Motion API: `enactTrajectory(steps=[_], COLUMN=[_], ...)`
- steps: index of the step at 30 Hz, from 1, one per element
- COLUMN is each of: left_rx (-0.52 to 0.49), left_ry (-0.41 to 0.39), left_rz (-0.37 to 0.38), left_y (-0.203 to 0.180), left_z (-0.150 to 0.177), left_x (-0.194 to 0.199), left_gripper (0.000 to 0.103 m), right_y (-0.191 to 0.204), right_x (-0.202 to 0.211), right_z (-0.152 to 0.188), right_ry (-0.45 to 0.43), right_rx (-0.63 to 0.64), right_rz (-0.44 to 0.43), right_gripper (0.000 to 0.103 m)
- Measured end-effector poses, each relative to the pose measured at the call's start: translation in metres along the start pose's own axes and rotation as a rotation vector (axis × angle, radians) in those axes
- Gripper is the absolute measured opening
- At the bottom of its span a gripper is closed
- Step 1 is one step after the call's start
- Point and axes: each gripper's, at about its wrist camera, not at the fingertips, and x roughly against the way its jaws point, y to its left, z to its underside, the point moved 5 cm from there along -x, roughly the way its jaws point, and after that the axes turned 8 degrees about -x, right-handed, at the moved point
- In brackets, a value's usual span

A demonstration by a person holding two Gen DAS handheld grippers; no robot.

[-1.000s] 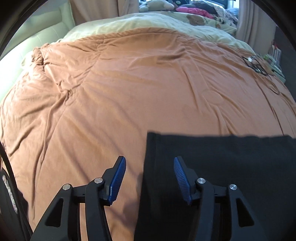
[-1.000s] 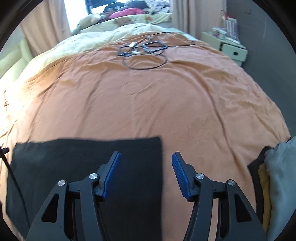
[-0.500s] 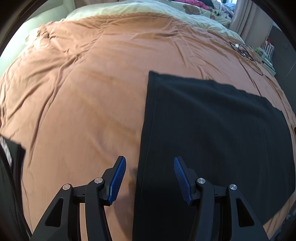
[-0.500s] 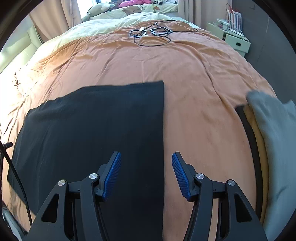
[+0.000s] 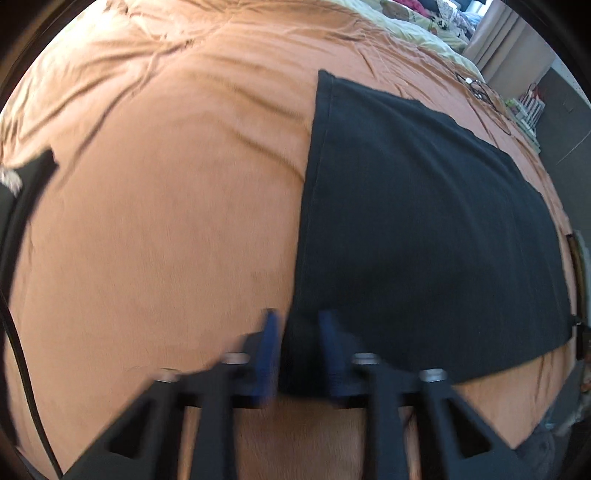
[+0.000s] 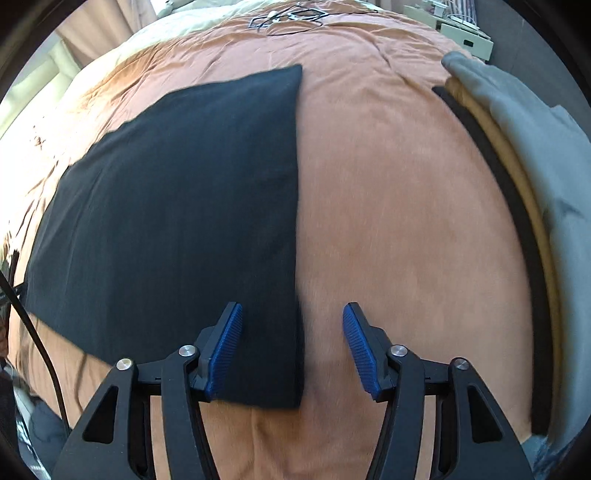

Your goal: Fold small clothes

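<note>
A black cloth, folded into a flat rectangle, lies on the orange bedspread. My left gripper is blurred and its jaws are closing. The cloth's near left corner fills the narrow gap between them, and both pads touch it. In the right wrist view the same black cloth spreads to the left. My right gripper straddles its near right corner. Its jaws are closing but stand wide: the left pad is over the cloth, the right pad over bare bedspread, and neither presses on it.
A stack of folded clothes, grey over tan over black, lies along the right side of the bed. A tangle of cables rests at the far end, with a pale bedside cabinet beyond it. A black cord hangs at the left.
Both grippers have drawn back from the cloth's far edge to its near corners and tipped down. The left jaws have narrowed onto the near left corner; the right jaws look as wide as before.
</note>
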Motion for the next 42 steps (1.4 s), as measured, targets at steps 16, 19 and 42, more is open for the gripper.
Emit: enactTrajectory(steps=[16, 19, 42], left_rx=[0.186, 0.246, 0.533], left_ry=[-0.084, -0.108, -0.128], left_rz=[0.082, 0.148, 0.401], left_y=[0.018, 0.021, 0.024], left_z=[0.031, 0.035, 0.043], left_x=[0.038, 0.041, 0.007], left_gripper=[0.037, 0.049, 0.018], right_y=[0.015, 0.036, 0.203], right_x=[0.059, 0.077, 0.042], right_z=[0.023, 0.021, 0.043], right_ry=[-0.076, -0.132, -0.071], right_rx=[-0.019, 0.004, 0.201], right_rz=[0.062, 0.051, -0.186], right_gripper=[0.006, 0.006, 0.006])
